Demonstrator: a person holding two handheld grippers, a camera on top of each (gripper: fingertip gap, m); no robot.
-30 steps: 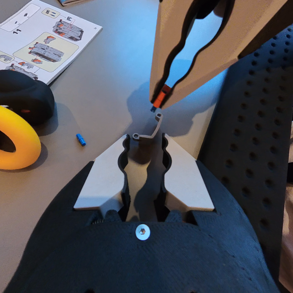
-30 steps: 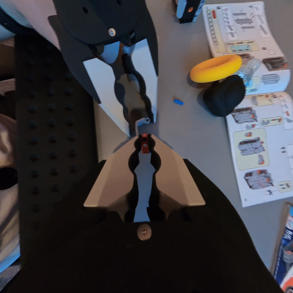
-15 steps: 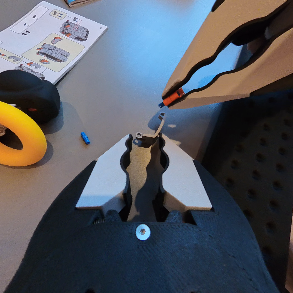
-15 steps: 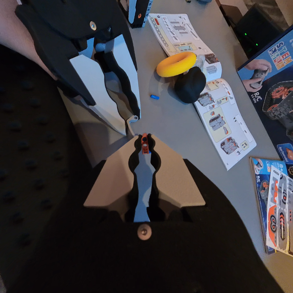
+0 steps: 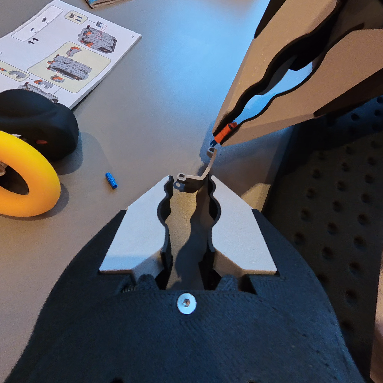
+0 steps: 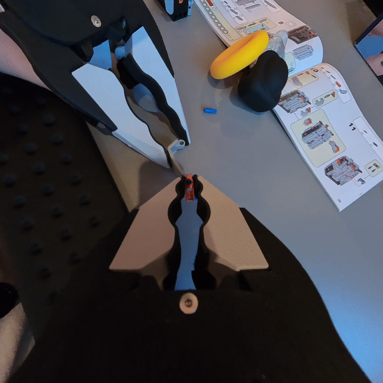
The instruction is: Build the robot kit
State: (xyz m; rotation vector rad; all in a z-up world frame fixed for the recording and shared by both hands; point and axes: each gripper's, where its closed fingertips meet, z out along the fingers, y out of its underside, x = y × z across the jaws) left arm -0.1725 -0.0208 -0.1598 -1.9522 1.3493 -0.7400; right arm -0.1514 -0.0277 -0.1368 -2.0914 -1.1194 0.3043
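My left gripper (image 5: 189, 179) is shut on a grey bent beam (image 5: 192, 177), gripping its lower arm just above the grey table (image 5: 165, 93). The beam's upper arm, with a hole at its end, sticks out past the fingertips. My right gripper (image 6: 189, 177) is shut on a small orange connector (image 6: 189, 188) with a blue pin in it. In the left wrist view the right gripper (image 5: 219, 137) comes in from the upper right, and the orange connector (image 5: 224, 131) has its pin tip right at the beam's upper hole. In the right wrist view the left gripper (image 6: 178, 153) and the beam (image 6: 176, 146) lie just ahead.
A loose blue pin (image 5: 111, 180) lies on the table to the left. Further left are a yellow ring (image 5: 24, 176) and a black rounded object (image 5: 41, 122) on an open instruction booklet (image 5: 68, 51). A black perforated mat (image 5: 331, 207) borders the table on the right. Both grippers' tips are close together, under 4 cm apart.
The right gripper swung out to the right, then came back down. The connector's pin tip is now close against the beam's upper hole. The left gripper has kept hold of the beam.
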